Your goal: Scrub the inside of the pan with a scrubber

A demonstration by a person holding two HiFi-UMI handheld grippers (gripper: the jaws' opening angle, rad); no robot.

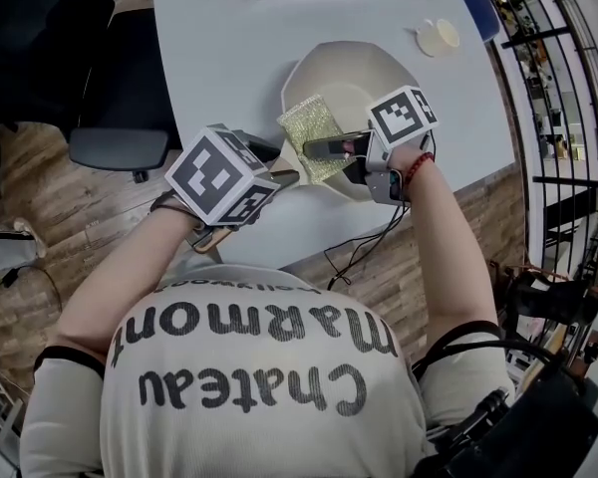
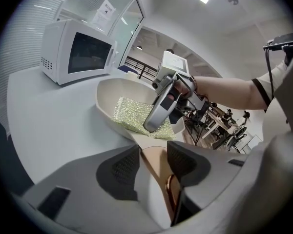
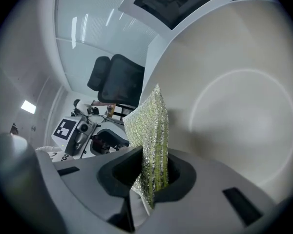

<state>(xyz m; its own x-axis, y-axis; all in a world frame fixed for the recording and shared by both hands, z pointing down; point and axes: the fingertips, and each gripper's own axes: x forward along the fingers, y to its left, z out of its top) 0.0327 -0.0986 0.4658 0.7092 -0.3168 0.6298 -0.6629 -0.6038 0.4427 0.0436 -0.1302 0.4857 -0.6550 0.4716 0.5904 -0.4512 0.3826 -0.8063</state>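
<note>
The scrubbing step is in hand. The right hand-held gripper (image 3: 151, 172) is clamped on one edge of the glittery yellow-green mesh scrubber (image 3: 149, 126). The scrubber lies inside the cream-coloured round pan (image 1: 354, 73), on the side nearest the handle, and looks to rest against the inner surface there. The left hand-held gripper (image 2: 154, 152) is closed on the pan's tan handle (image 2: 158, 177) (a copper-coloured ring shows at its end), bracing the pan on the pale grey counter (image 1: 209, 58). Most of the pan's floor and its far wall lie bare.

As I judge it, the next move calls for pressing the scrubber's broad face down and sweeping it across that bare floor and up the walls. The left grip needs to hold firm so the pan does not swivel.

Counted:
- one pan
- one scrubber
- two hand-held grippers
- one white microwave oven (image 2: 75, 52) at the counter's far side
- one small cream round object (image 1: 439, 36) beyond the pan
- one black office chair (image 1: 120, 98) beside the counter
</note>
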